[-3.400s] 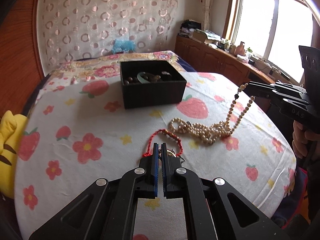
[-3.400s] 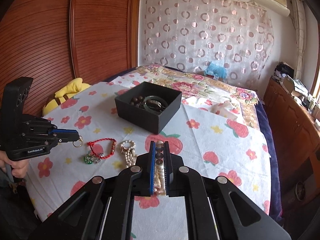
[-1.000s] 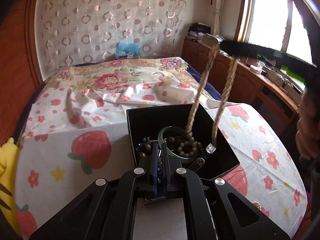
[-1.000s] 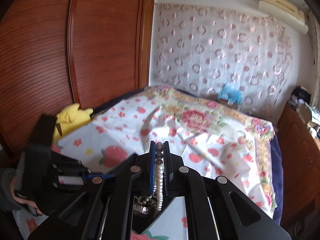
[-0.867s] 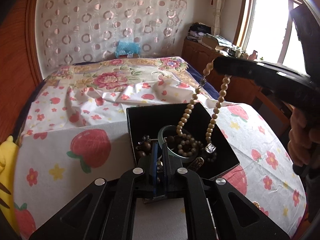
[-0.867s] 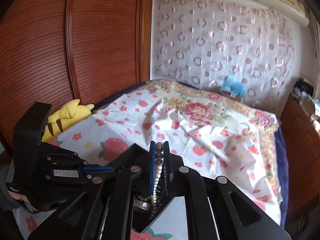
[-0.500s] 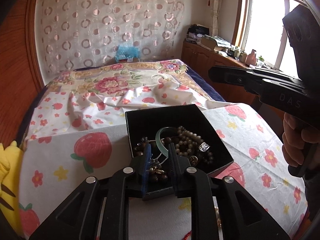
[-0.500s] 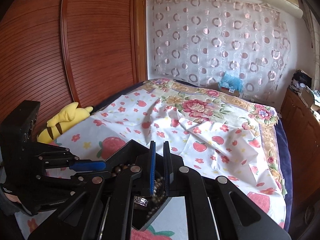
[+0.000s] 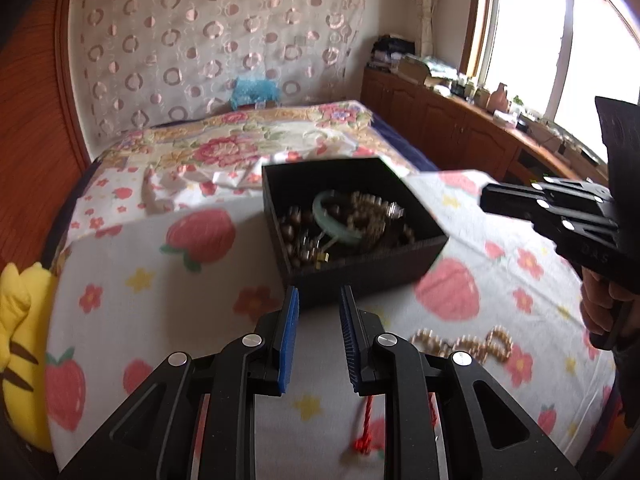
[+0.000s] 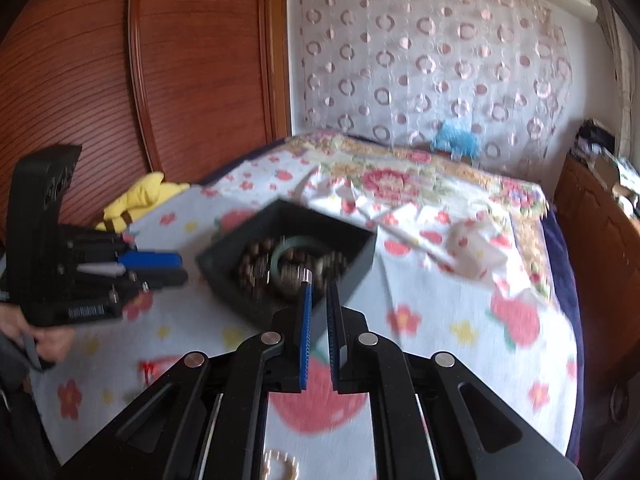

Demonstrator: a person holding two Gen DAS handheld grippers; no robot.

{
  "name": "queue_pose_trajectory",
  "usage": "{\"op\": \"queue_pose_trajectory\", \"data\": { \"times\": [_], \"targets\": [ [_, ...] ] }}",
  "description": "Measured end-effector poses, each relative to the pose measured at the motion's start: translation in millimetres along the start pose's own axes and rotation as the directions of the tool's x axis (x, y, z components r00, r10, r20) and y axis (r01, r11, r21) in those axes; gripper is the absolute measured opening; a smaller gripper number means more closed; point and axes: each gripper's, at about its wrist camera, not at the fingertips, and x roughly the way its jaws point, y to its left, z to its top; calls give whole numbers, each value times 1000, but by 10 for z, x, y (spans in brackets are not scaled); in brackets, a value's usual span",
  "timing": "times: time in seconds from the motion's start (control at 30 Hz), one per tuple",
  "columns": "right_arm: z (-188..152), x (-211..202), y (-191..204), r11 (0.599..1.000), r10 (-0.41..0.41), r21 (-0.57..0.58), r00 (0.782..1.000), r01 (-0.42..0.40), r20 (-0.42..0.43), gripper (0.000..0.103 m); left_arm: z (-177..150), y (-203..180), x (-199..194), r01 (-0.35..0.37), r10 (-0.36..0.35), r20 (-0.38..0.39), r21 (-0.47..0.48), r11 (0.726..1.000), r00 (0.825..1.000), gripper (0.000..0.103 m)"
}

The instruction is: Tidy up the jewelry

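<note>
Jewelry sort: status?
Done: the square black box holds a pale green bangle and dark bead strands. In hand: nothing; left gripper and right gripper are both open. Left: a cream pearl strand and a red braided cord lie on the strawberry-print cloth.

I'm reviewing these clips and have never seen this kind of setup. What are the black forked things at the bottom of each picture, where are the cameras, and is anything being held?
There is no robot here: a person holds a two-finger gripper in each hand, and a fisheye camera on each looks forward along its fingers. The left wrist view shows the left gripper below and the right gripper at the side; the right wrist view shows the right one from behind. Both are open and hold nothing. On the strawberry-print cloth stands a black box with a green bangle and dark beads inside. A bead string and a red cord lie on the cloth in front of the box.
</note>
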Motion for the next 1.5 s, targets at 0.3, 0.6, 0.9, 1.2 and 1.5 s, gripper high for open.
{"op": "queue_pose_trajectory", "data": {
  "times": [0.3, 0.6, 0.9, 1.2, 1.5],
  "targets": [
    [-621, 81, -8, 998, -16, 52, 991, 23, -135, 10, -213, -69, 117, 16, -15, -68, 18, 1000, 998, 19],
    [-798, 68, 108, 999, -12, 49, 983, 21, -181, 22, -321, -184, 189, 21, -15, -107, 56, 998, 994, 21],
    [-886, 55, 178, 999, -35, 14, 978, 38, -204, 22, -369, -295, 147, 43, -31, -119, 96, 994, 992, 31],
    [-886, 55, 197, 998, -53, 10, 978, 56, -199, 22, -442, -316, 148, 40, -24, -149, 105, 994, 989, 32],
    [-921, 36, 184, 998, -57, 18, 982, 61, -178, 21, -464, -355, 168, 26, -8, -129, 137, 990, 992, 22]
  ]
}}
